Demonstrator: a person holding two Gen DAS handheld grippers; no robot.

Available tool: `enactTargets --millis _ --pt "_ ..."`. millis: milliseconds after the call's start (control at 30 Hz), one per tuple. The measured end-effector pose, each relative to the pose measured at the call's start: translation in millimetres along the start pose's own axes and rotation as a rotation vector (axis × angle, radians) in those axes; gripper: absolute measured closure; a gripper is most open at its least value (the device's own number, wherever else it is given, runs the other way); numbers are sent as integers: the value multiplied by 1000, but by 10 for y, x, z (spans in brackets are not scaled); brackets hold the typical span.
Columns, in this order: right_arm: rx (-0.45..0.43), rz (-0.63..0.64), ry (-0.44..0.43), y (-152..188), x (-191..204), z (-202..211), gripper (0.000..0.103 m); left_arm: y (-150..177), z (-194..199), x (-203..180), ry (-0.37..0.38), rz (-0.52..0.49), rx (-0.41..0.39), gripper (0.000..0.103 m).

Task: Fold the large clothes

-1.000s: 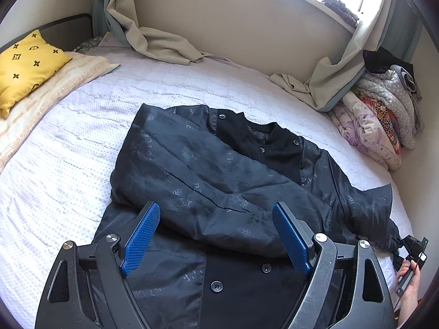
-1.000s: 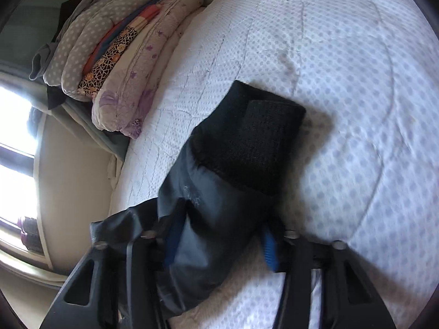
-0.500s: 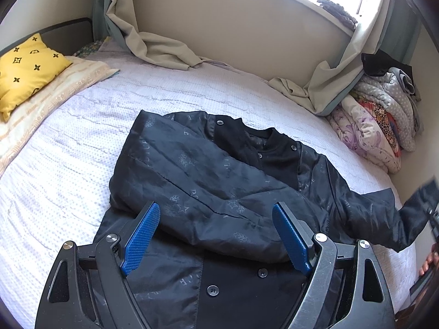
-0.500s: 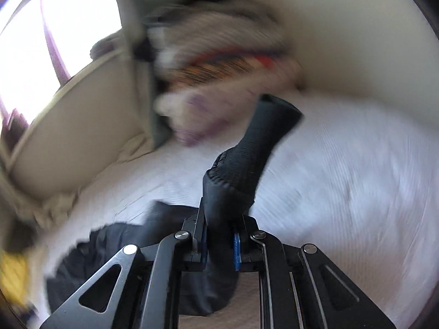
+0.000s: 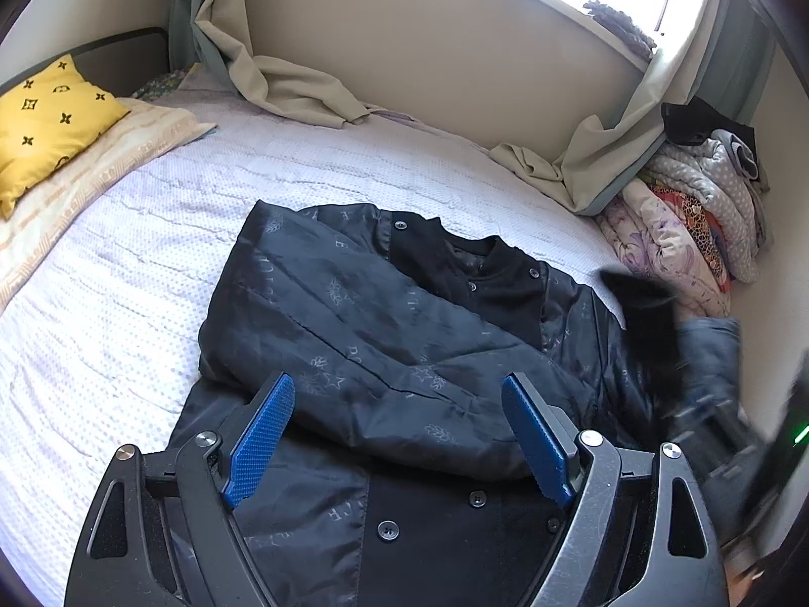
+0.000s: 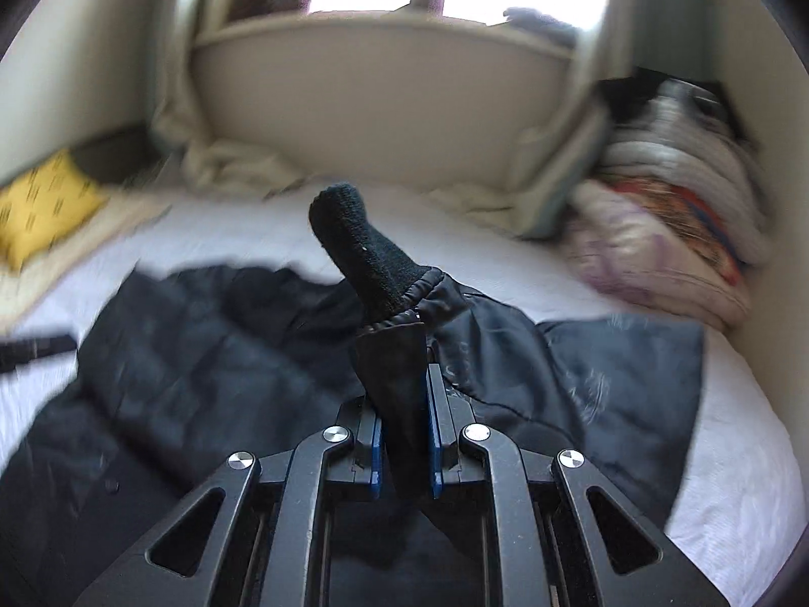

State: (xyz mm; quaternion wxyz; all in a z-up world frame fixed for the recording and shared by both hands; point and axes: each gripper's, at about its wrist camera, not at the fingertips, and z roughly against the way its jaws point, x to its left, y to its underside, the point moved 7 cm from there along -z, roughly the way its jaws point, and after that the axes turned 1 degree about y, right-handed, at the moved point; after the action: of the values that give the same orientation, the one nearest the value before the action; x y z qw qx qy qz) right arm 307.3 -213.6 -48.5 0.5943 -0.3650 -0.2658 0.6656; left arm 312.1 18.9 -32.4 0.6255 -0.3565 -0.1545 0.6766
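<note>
A black patterned jacket (image 5: 384, 344) lies spread on the white bed (image 5: 101, 303), one sleeve folded across its front. My left gripper (image 5: 399, 430) hovers open over the jacket's lower front, nothing between its blue pads. My right gripper (image 6: 403, 384) is shut on the other sleeve (image 6: 394, 354) just below its knitted black cuff (image 6: 359, 248), which sticks up past the fingers. That sleeve is lifted off the bed above the jacket (image 6: 192, 369). In the left wrist view the raised cuff (image 5: 642, 303) and the right gripper (image 5: 728, 435) show blurred at the right.
A yellow pillow (image 5: 45, 121) lies on a striped blanket at the far left. Curtain ends (image 5: 298, 91) drape onto the bed under the window. A pile of folded quilts (image 5: 692, 217) stands at the back right against the wall.
My right gripper shut on the sleeve, lifted it off the bed, rolled, and swung it left over the jacket. The left gripper stayed still and open.
</note>
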Motion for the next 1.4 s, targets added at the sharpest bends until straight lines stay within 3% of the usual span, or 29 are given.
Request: enactTargets --millis 200,300,400,433,467,600,667,800,900,1000,1167,1267,1367,1400 --pt "117 146 -78 433 744 -334 94 19 -58 64 32 39 35 16" --pt "156 182 -101 572 937 -388 89 31 -80 73 41 45 50 16" --pt "177 160 -155 587 975 -309 60 31 -75 85 49 53 55 16" --pt "172 127 -187 564 948 -235 42 30 -77 93 57 60 60 16" --pt "161 87 -217 529 903 -140 32 31 -78 100 62 67 64 16" --pt "165 -40 -344 406 689 208 31 54 -111 117 91 95 88 16" --pt "149 -106 -359 291 500 350 31 90 -152 92 129 115 115 16" --pt "42 -235 -306 30 -60 623 29 200 -331 13 228 170 195 20" --pt "1 -303 -261 -15 -427 696 29 291 -521 -57 264 184 251 32" --pt "18 -381 -262 25 -664 655 29 346 -688 -111 294 198 286 38" --pt "46 -423 -274 76 -824 576 29 375 -879 -183 338 234 315 38" --pt "54 -428 -273 111 -865 562 29 388 -974 -210 323 217 322 39" --pt "70 -445 -277 160 -909 528 29 436 -1066 -256 319 197 338 61" --pt "77 -452 -276 177 -925 505 29 445 -1087 -265 313 185 337 72"
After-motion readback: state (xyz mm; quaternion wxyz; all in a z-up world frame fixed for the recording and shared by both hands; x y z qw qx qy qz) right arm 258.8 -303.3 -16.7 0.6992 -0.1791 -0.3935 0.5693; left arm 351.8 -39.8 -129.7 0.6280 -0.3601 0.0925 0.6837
